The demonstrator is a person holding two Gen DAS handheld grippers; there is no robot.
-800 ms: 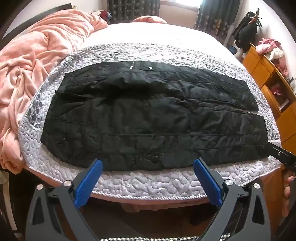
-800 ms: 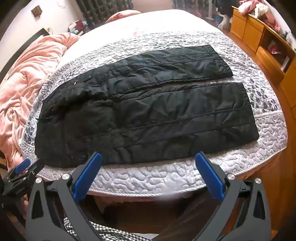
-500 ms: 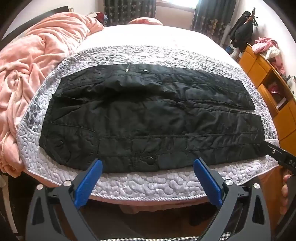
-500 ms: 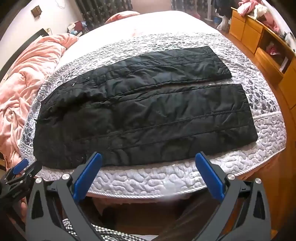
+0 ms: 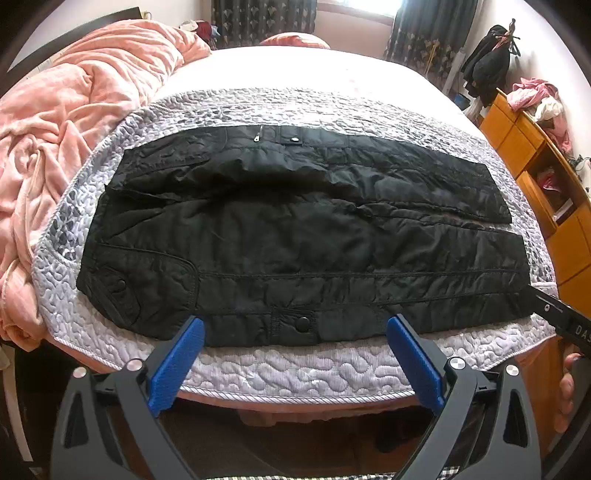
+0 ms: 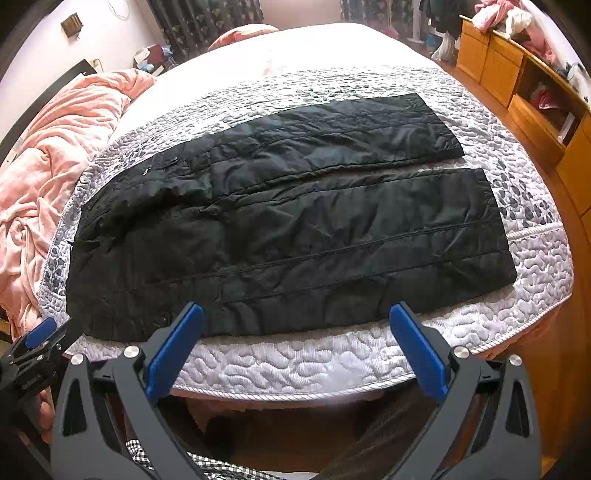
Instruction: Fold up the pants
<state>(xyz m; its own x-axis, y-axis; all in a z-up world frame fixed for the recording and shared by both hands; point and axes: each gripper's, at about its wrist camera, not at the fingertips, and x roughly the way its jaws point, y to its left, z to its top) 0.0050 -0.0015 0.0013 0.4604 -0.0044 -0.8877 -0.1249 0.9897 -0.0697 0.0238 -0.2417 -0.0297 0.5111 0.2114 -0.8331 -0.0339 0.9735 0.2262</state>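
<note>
We can read only the white letters "DAS", cut off by the picture's edge, on the black body of the right gripper [image 5: 576, 326] at the right of the left wrist view. In the right wrist view the left gripper [image 6: 31, 369] bears small print too blurred for us to read.

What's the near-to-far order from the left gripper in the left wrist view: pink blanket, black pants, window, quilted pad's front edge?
From the open left gripper:
1. Quilted pad, front edge, just under the fingertips.
2. Black pants, spread flat on the pad, near hem at the tips.
3. Pink blanket, heaped along the left side of the bed.
4. Window, far wall, top centre.
</note>
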